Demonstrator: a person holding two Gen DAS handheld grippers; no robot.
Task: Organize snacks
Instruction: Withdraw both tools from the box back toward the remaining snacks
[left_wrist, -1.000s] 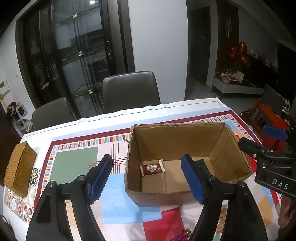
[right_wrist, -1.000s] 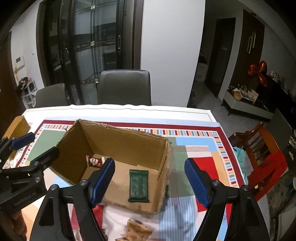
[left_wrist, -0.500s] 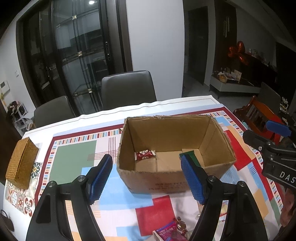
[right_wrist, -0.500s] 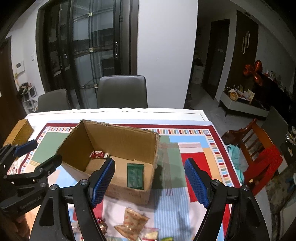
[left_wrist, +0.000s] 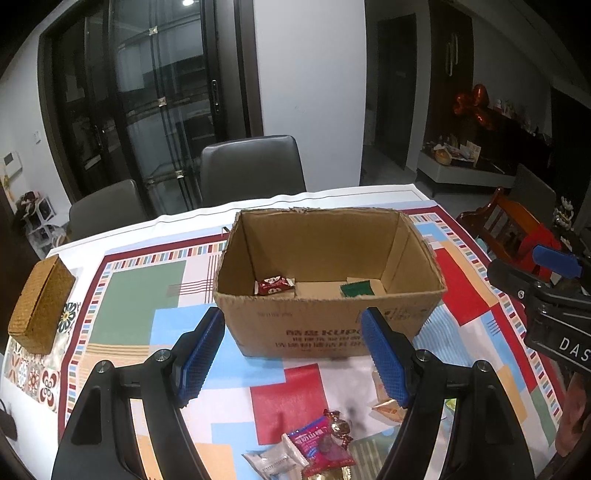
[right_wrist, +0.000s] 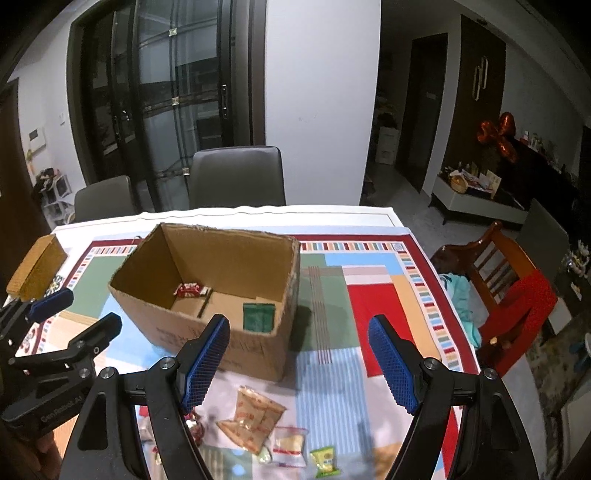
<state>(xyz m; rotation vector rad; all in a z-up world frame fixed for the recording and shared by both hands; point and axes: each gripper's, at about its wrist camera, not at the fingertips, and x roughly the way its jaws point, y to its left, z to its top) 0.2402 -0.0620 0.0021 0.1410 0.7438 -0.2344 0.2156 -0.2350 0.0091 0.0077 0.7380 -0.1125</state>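
An open cardboard box (left_wrist: 325, 325) (right_wrist: 236, 347) stands mid-table. Inside lie a red snack packet (left_wrist: 274, 285) (right_wrist: 189, 290) and a green packet (left_wrist: 357, 288) (right_wrist: 259, 316). Loose snacks lie on the near table: a red-pink packet (left_wrist: 320, 446), a clear packet (left_wrist: 271, 459), an orange packet (right_wrist: 255, 417), a clear bag (right_wrist: 290, 443) and a small yellow-green packet (right_wrist: 325, 459). My left gripper (left_wrist: 293, 363) is open and empty, above the table before the box. My right gripper (right_wrist: 303, 369) is open and empty, near the box's right corner.
A woven basket box (left_wrist: 40, 302) sits at the table's left edge. Grey chairs (left_wrist: 253, 170) stand behind the table, a red wooden chair (right_wrist: 513, 295) to its right. A patterned cloth (left_wrist: 140, 295) covers the table.
Both grippers have pulled back from above the box toward the near edge. The loose snacks on the near table have come into view. Both stay open and empty.
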